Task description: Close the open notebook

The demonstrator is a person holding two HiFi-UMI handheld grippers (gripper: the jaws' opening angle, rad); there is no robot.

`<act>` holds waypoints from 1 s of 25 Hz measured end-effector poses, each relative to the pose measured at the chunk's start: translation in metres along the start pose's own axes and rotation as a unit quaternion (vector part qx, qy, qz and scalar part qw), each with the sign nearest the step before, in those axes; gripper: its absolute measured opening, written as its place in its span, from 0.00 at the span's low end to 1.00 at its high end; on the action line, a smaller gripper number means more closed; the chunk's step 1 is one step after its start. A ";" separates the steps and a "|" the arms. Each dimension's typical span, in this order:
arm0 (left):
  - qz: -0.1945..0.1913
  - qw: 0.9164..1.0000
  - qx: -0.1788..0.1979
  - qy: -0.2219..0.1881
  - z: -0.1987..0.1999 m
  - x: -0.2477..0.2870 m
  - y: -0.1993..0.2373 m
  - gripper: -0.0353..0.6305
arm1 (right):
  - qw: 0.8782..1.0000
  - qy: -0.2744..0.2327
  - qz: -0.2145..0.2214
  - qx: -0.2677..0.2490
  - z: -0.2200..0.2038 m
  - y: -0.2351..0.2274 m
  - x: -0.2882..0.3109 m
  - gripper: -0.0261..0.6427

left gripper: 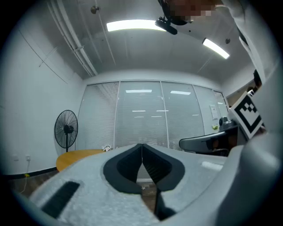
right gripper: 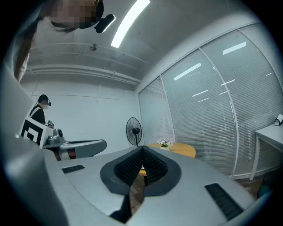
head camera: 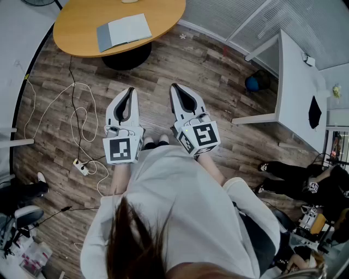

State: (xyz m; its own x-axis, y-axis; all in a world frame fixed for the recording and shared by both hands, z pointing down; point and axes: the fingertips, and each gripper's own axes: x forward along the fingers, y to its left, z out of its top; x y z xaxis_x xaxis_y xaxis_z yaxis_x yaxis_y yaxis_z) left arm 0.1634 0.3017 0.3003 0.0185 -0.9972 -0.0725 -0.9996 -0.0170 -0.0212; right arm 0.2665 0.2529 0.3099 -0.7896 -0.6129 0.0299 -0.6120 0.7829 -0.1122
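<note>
While the notebook (head camera: 124, 31) lies open by the table rim (head camera: 82, 47), left claw (head camera: 131, 92) and right claw (head camera: 175, 90) hang closed.

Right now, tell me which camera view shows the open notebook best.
The head view: the notebook lies open on the round wooden table, seen whole from above. The left gripper view catches only the table's edge, the right gripper view its top edge-on; neither shows the notebook.
</note>
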 end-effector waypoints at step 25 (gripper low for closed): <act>0.007 1.000 -0.022 -0.003 0.000 -0.019 0.025 0.08 | 1.000 -0.004 0.006 0.011 -0.002 0.026 0.004 0.04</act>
State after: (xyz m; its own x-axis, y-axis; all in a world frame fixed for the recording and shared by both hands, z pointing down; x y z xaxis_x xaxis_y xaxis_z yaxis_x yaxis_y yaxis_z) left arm 0.1379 0.3205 0.3007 0.0049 -0.9969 -0.0788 -0.9997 -0.0068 0.0246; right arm 0.2474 0.2708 0.3091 -0.7960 -0.6050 0.0203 -0.6018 0.7872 -0.1349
